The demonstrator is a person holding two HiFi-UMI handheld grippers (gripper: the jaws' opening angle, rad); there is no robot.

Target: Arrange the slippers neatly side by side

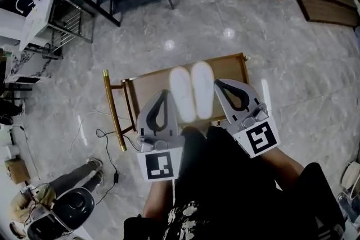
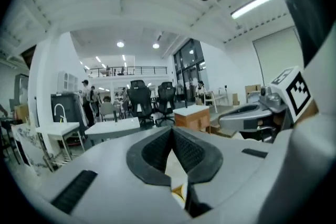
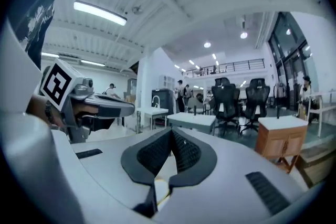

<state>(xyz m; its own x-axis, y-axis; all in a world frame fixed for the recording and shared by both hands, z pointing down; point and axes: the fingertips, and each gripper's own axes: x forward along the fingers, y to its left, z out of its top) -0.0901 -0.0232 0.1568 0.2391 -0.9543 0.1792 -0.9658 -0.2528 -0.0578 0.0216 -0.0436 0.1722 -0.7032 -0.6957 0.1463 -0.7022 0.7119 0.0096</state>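
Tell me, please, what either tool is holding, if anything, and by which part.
Nothing is held: the left tool and right tool are shut and empty; the slippers lie untouched on the table.

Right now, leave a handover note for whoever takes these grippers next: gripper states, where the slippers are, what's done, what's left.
Left gripper: shut, empty, pointing out across the room.
Right gripper: shut, empty, likewise.
Slippers: both white, side by side on the wooden table, facing the same way.
Done: the pair looks lined up.
Left: probably nothing; the view is soft, so check the alignment up close.
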